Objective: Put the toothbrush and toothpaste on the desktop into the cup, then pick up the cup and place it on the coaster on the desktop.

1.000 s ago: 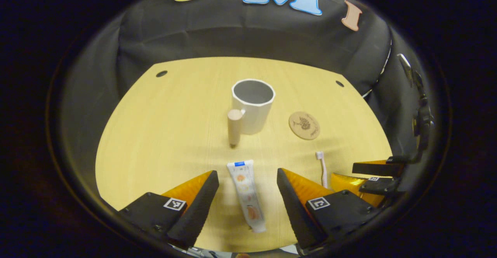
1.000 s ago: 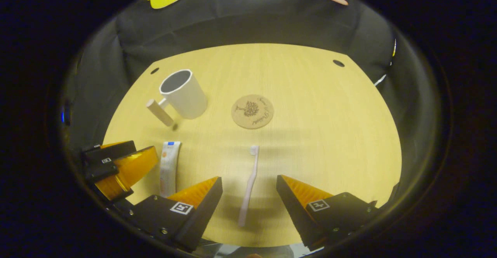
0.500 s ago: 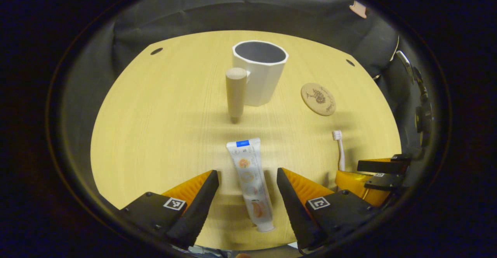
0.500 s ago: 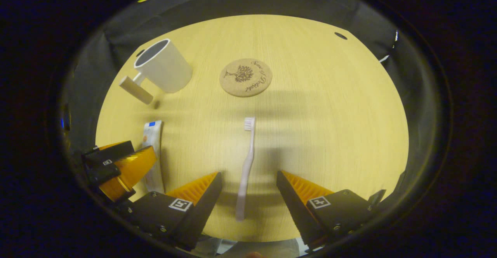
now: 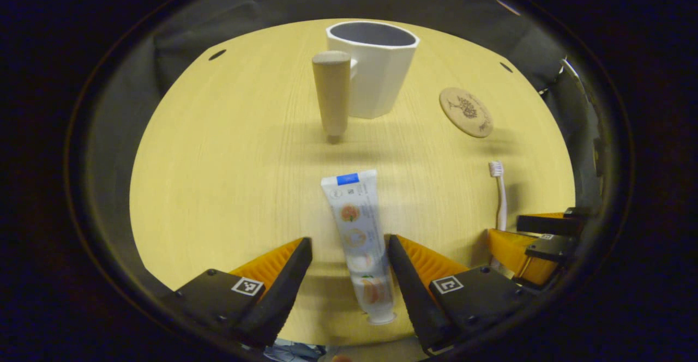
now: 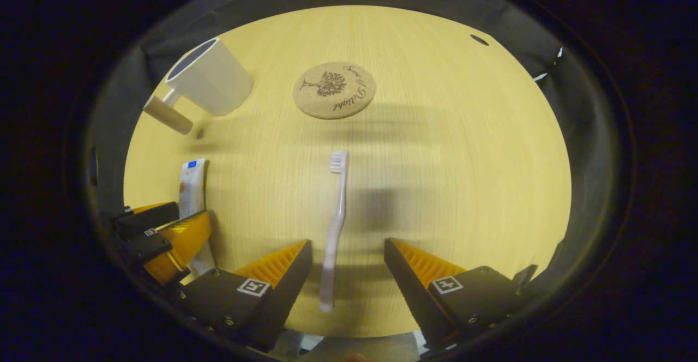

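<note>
A white toothpaste tube [image 5: 357, 236] lies flat on the wooden desktop [image 5: 229, 160], its lower half between the fingers of my left gripper [image 5: 349, 253], which is open and straddles it. A pale pink toothbrush [image 6: 334, 225] lies with its handle between the fingers of my right gripper [image 6: 348, 255], also open. The white cup [image 5: 376, 67] with a wooden handle [image 5: 331, 92] stands upright farther back. The round cork coaster [image 6: 334, 89] lies to its right. In the right gripper view the cup [image 6: 210, 84] is at upper left, the toothpaste [image 6: 191, 187] beside the left gripper [image 6: 163, 239].
The desktop [image 6: 463, 160] is ringed by the black cloth wall. Small dark holes mark its far corners [image 5: 217, 54] [image 6: 479, 40]. The right gripper [image 5: 537, 239] sits low at the right edge of the left gripper view, by the toothbrush [image 5: 499, 193].
Both grippers have moved forward and down toward the desktop. The toothpaste and the toothbrush now reach deeper between the open fingers. Cup and coaster stayed in place.
</note>
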{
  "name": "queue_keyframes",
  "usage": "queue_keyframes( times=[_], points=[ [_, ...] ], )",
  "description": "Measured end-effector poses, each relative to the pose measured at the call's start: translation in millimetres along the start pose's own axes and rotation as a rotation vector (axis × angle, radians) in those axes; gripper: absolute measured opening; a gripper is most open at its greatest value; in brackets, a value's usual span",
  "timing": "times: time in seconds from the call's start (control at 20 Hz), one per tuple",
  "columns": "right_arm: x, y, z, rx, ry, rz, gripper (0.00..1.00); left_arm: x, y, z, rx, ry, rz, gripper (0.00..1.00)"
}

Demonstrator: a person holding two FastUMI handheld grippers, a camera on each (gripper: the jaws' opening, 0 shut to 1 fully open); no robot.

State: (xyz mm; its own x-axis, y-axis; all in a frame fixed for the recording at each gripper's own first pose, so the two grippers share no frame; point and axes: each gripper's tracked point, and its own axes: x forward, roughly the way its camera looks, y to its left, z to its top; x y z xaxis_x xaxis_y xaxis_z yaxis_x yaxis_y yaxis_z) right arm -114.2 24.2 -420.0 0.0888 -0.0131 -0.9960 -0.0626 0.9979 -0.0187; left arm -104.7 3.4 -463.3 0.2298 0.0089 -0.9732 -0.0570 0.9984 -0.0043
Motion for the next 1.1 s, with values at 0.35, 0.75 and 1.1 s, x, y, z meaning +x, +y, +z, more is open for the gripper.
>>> queue_keyframes(
  times=[0.35,0.75,1.1],
  points=[
    [2.9,0.8,2.4,0.035,0.144,-0.016,0.94,3.0,-2.0,1.5,-0.022,0.085,0.013,0.97],
    [1.8,1.7,3.5,0.019,0.216,-0.017,0.81,7.3,-11.7,10.8,-0.030,0.238,0.011,0.84],
    [1.8,-7.5,7.8,0.060,0.211,-0.003,0.16,-3.8,-25.2,15.5,-0.013,0.216,0.005,0.38]
  ],
)
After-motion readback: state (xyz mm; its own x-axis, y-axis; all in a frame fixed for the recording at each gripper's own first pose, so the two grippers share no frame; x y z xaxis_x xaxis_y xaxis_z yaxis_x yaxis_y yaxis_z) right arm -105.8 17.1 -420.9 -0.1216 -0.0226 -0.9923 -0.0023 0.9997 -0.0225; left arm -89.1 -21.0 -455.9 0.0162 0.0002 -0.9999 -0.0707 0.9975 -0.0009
